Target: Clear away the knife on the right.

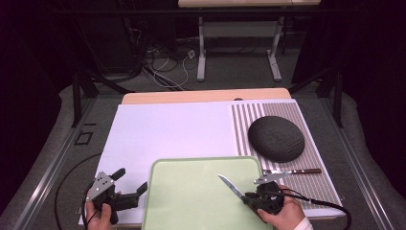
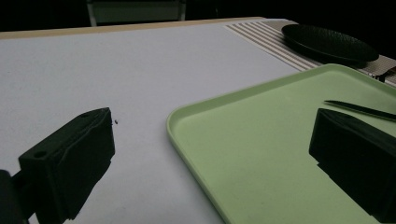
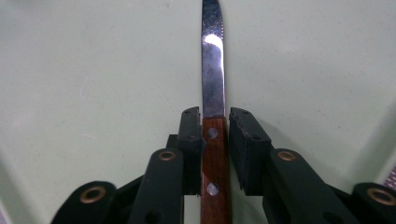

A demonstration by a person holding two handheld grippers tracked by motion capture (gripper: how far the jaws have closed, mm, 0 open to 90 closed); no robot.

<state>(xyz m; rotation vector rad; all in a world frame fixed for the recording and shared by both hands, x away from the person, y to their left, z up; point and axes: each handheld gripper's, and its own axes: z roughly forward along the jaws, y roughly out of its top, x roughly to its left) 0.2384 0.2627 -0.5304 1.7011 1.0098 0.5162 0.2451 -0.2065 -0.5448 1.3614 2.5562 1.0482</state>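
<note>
A knife [image 1: 231, 186] with a steel blade and a brown riveted wooden handle [image 3: 215, 163] lies low over the pale green tray [image 1: 191, 191], its blade pointing up and left. My right gripper [image 1: 253, 195] is at the tray's right front, and its pads sit against both sides of the handle just behind the blade [image 3: 212, 70]. My left gripper [image 1: 130, 180] is held by a hand off the tray's left edge, over the white sheet. It is open, with nothing between its jaws [image 2: 212, 130]. The tray's corner [image 2: 187, 116] lies between them.
A dark round plate [image 1: 276, 138] rests on a striped placemat [image 1: 316, 177] at the right. A second wooden-handled utensil [image 1: 292, 171] lies on the mat just past the tray's right corner. The white sheet [image 1: 167, 129] covers the table's left and middle. Cables trail from both grippers.
</note>
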